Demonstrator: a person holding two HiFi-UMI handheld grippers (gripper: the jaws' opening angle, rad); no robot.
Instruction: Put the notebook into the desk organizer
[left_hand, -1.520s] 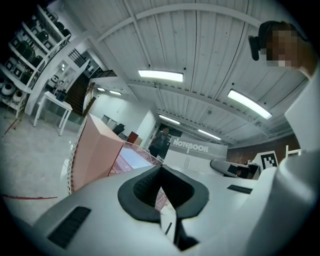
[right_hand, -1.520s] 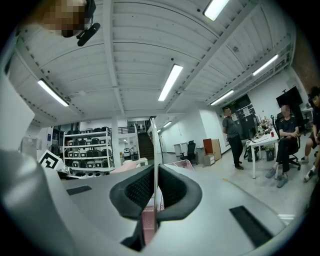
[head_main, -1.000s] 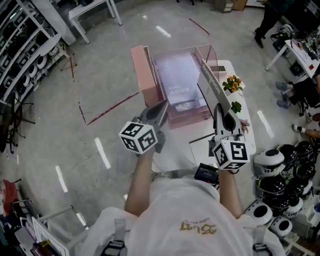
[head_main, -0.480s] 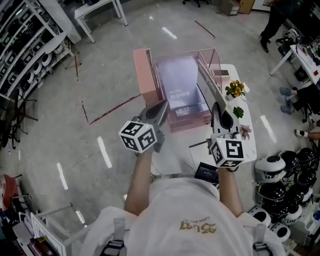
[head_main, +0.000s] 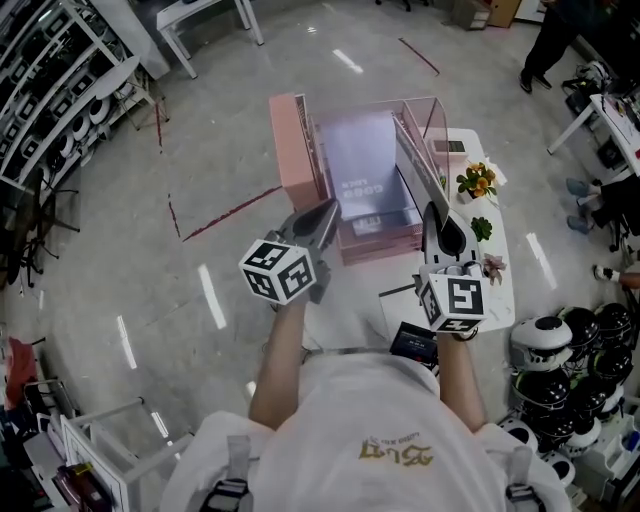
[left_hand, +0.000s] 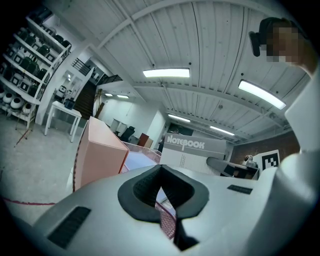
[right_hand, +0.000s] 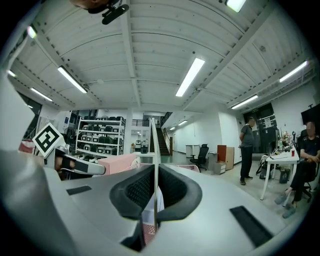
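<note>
A white counter stands on a glossy workshop floor and carries the pink organizer. My right gripper is clamped on the notebook, which stands on edge by the organizer's right side. My left gripper is closed and empty. I judge the insertion to be under way. Next I must line the notebook up with a slot and lower it.

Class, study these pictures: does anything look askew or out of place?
Only the notebook: it stands on edge, slanted, clamped in the right gripper by the right wall of the pink desk organizer, apparently not yet inside. Nothing looks spilled or damaged.
</note>
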